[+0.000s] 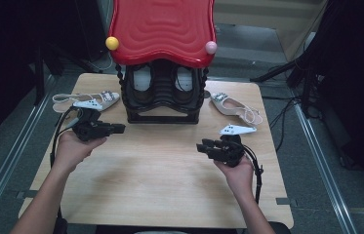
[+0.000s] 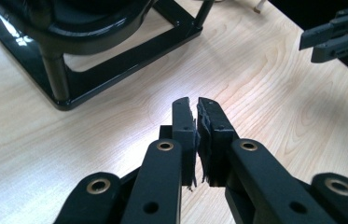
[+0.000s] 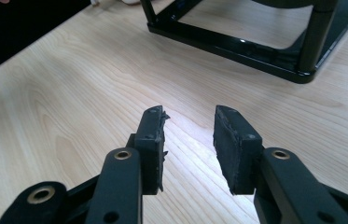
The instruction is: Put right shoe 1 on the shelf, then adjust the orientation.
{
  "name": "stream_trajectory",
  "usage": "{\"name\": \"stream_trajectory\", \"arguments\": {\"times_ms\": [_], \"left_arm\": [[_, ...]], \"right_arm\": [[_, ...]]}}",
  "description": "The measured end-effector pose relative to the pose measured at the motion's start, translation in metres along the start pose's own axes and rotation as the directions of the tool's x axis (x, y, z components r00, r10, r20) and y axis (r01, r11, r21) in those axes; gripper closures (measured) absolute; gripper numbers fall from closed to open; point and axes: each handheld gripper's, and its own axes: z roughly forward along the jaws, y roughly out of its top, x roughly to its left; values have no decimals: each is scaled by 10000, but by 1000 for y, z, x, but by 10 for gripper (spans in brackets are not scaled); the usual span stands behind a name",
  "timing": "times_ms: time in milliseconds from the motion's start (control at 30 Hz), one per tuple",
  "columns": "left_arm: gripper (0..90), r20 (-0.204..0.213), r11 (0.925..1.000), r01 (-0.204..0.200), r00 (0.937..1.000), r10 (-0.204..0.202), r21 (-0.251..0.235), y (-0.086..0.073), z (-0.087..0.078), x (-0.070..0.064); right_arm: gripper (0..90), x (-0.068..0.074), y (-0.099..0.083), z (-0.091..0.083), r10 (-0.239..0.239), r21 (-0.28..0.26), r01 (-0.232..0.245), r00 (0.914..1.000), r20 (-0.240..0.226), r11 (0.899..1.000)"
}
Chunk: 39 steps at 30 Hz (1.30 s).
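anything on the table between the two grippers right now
No. In the high view, bare wood of the table separates the left gripper from the right gripper.

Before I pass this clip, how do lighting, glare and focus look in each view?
High view: dim, dark surroundings, soft detail; red-topped rack shows glossy sheen. Left gripper view: bright hotspot on the table just ahead of the left gripper, glare streaks on the rack base. Right gripper view: similar bright patch ahead of the right gripper, near jaws slightly soft.
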Motion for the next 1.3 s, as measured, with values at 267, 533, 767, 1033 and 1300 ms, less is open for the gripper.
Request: {"name": "stream_trajectory", "arguments": {"times_ms": [267, 533, 767, 1033, 1300], "left_arm": [[891, -343, 9995, 199, 9992, -190, 242, -18, 10, 17], [900, -670, 9991, 280, 9974, -259, 306, -27, 17, 31], [900, -807, 9985, 470, 9957, -447, 276, -27, 20, 46], [900, -1224, 9970, 764, 9895, -773, -120, -23, 17, 69], [900, -2099, 9943, 1066, 9722, -1043, -4, -15, 15, 96]], "right_arm": [[640, -6, -5, 0, 169, -137, -168, 9998, 76, 9998], [644, -7, -8, 4, 231, -20, -230, 9996, 131, 9997], [644, -6, -12, 7, 171, 128, -172, 9998, 101, 9998], [643, -5, -13, 7, 158, 198, -161, 9998, 146, 9997], [643, -6, -12, 11, 237, 288, -240, 9997, 113, 9993]]}}
